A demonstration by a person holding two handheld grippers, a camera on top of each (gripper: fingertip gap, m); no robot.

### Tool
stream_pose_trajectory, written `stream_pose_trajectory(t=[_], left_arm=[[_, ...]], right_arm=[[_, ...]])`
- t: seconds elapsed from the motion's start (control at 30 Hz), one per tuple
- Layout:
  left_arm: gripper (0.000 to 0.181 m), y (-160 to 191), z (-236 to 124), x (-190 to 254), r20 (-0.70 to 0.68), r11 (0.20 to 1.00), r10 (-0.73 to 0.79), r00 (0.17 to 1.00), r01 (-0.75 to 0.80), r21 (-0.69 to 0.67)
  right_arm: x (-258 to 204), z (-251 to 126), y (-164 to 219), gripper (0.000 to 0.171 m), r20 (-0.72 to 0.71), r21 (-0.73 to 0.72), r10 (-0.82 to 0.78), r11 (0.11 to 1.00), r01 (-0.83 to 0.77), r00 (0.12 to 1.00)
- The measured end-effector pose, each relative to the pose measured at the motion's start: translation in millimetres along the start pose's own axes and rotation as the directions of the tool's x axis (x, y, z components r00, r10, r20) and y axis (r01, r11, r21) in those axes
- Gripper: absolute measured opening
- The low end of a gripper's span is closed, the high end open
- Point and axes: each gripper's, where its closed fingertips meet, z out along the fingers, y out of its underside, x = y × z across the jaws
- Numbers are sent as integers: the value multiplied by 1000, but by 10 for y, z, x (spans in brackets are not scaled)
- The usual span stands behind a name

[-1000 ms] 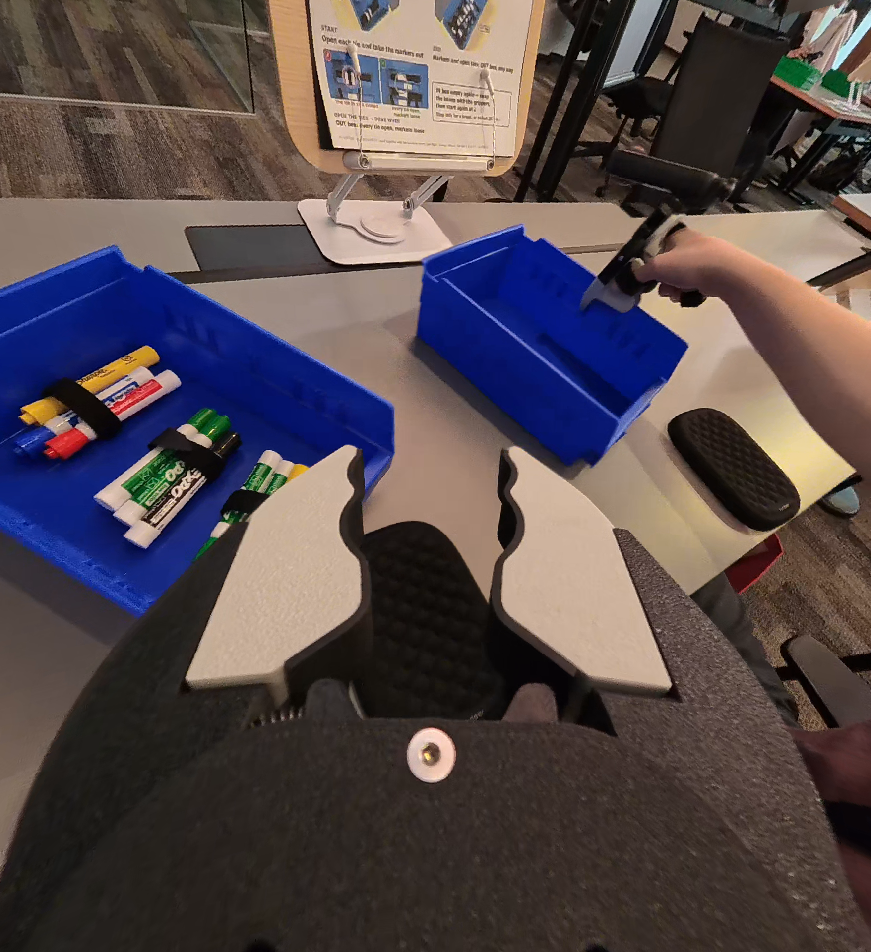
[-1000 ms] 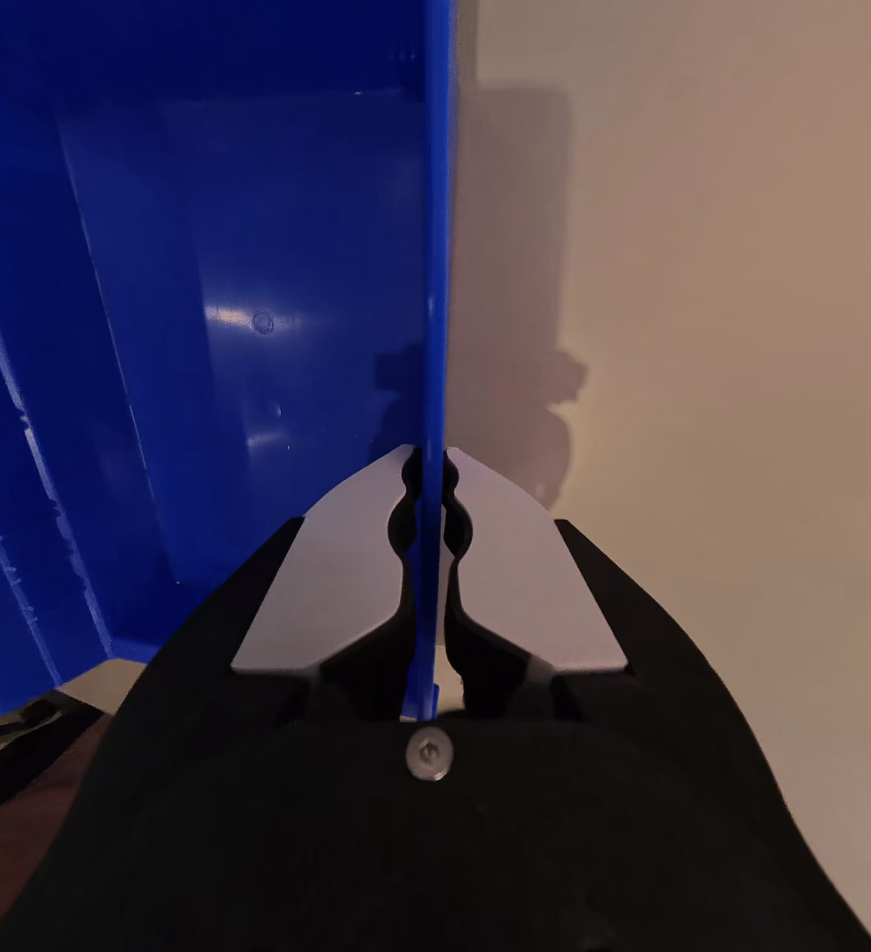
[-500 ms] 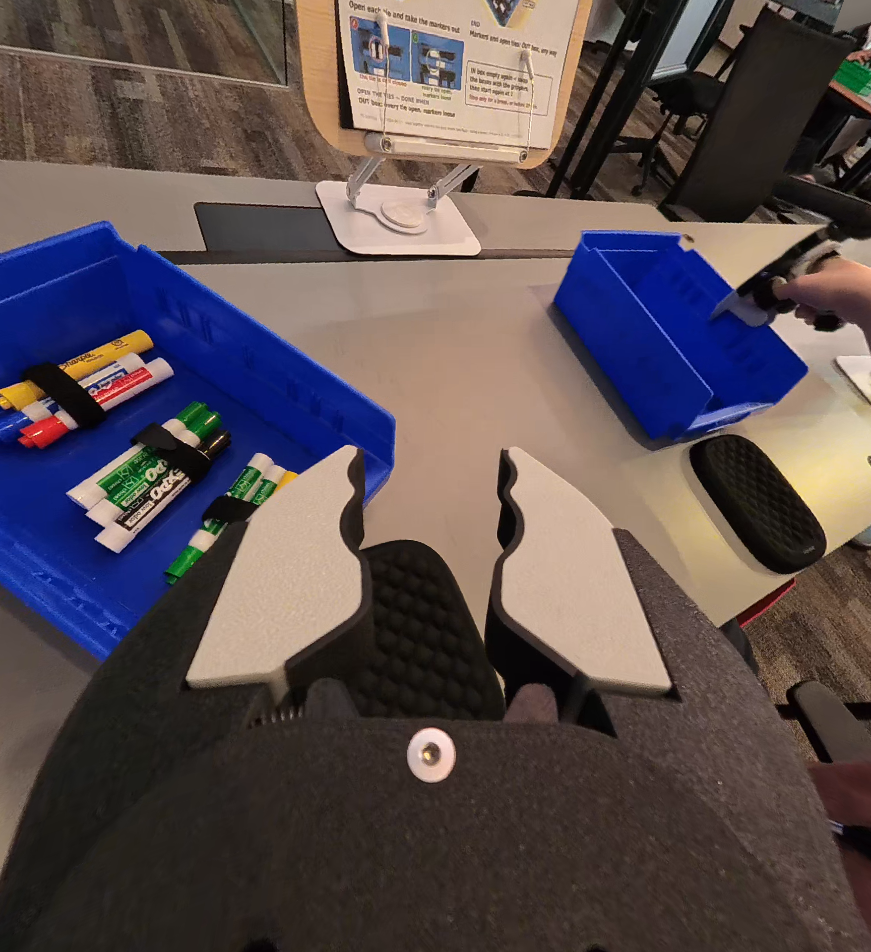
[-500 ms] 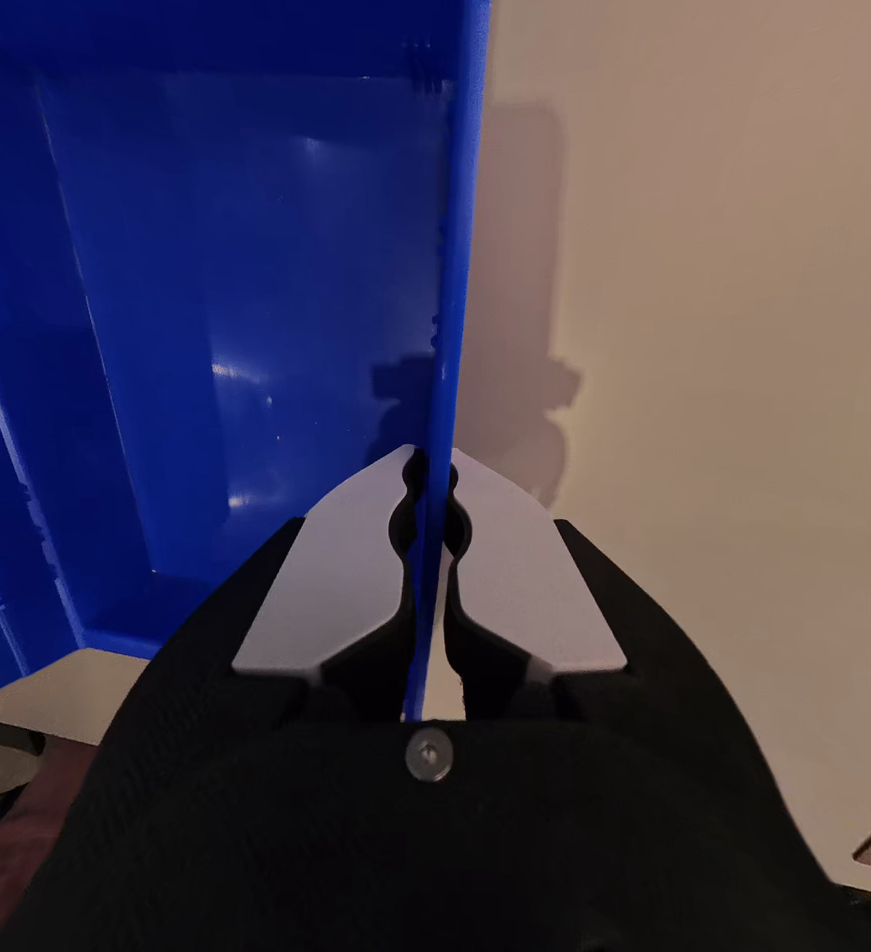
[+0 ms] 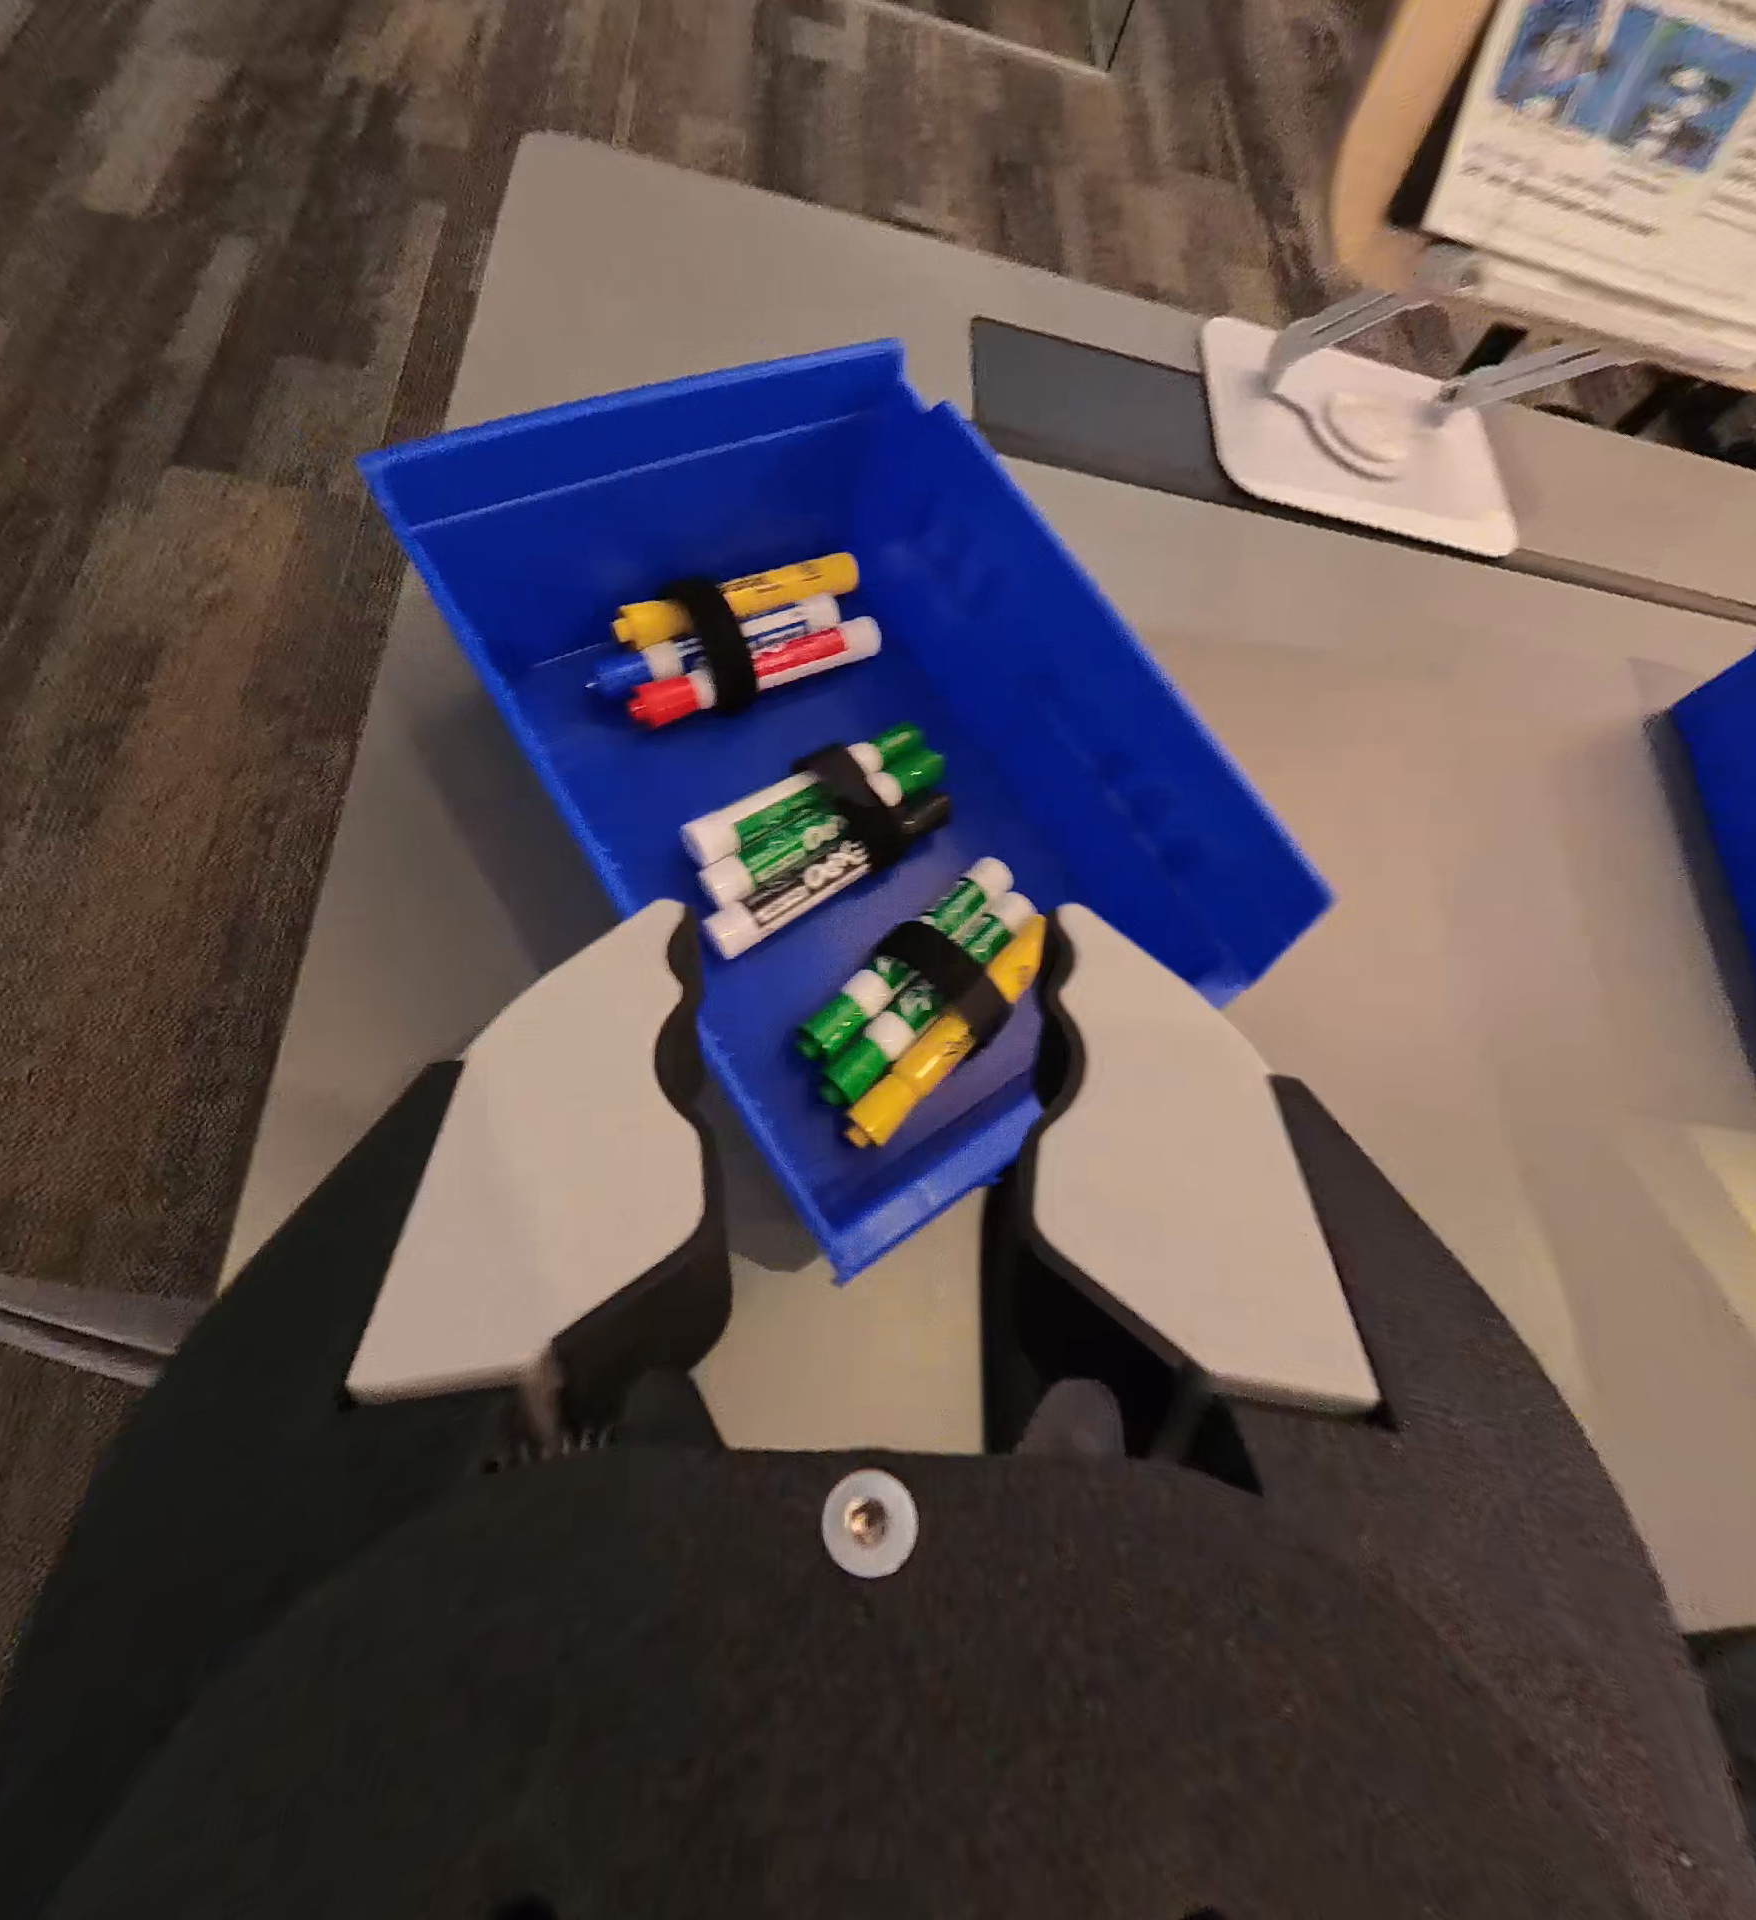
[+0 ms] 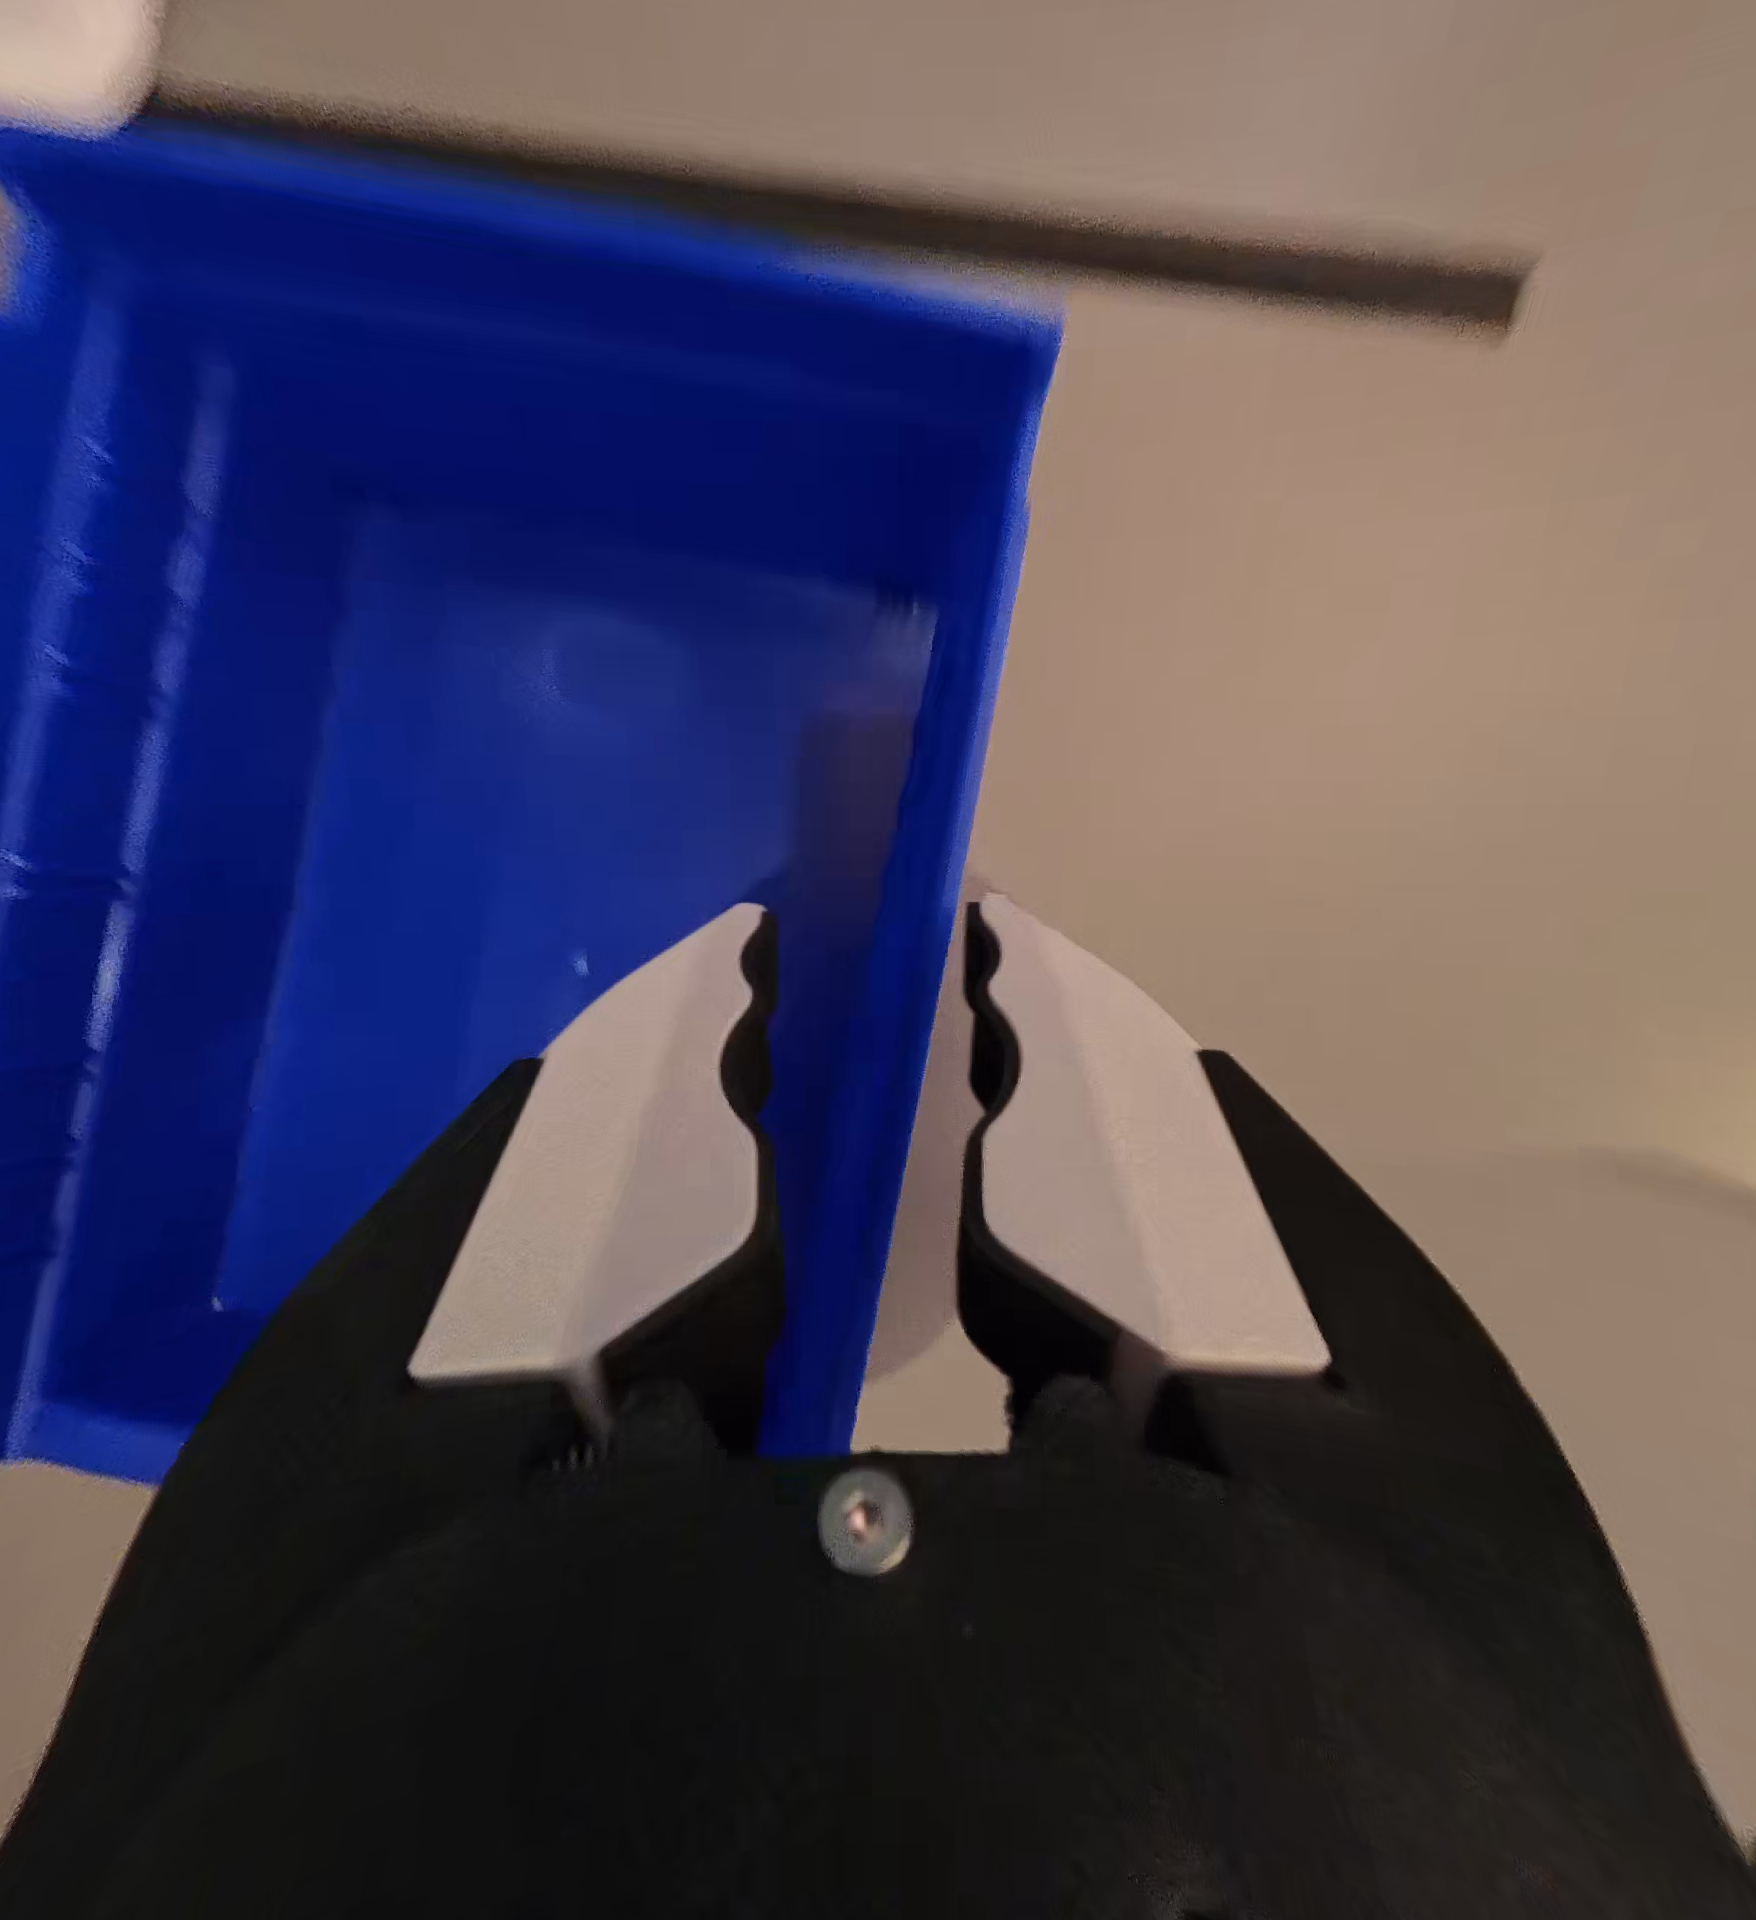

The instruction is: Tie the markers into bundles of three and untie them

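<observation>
Blue plastic bin (image 5: 1040,665) sits on the grey surface (image 5: 1373,831) holding three strapped marker bundles (image 5: 832,831) in a row. The left gripper (image 5: 869,935) hangs spread wide above the nearest bundle (image 5: 921,1003). The right gripper (image 6: 869,925) stands parted astride the wall of a second, empty bin (image 6: 915,935), not pinching it.

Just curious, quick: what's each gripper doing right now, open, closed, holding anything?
Left gripper: open, holding nothing, above the marker bin.
Right gripper: open, jaws astride the empty bin's wall, not gripping.
</observation>
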Motion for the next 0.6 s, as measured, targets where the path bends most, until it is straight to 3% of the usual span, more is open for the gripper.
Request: stream_pose_trajectory(t=[0.03, 0.13, 0.4, 0.5, 0.6], left_arm=[[56, 25, 65, -96, 2, 1000, -14, 1000, 14, -21], [61, 75, 258, -284, 30, 996, -69, 997, 70, -57], [68, 486, 817, -527, 191, 945, -56, 980, 114, -308], [54, 615, 941, -574, 223, 924, -11, 975, 95, -371], [21, 631, 969, -724, 296, 914, 89, 951, 41, -404]], right_arm=[[-27, -122, -122, 42, -11, 81, -7, 997, 8, 1000], [-182, -429, -336, 44, -14, 228, -44, 973, 46, 999], [-735, -734, -436, 47, 76, 349, -137, 931, 102, 988], [-853, -793, -430, 47, 67, 368, -178, 919, 141, 982], [-905, -841, -428, 46, 63, 381, -199, 910, 160, 978]])
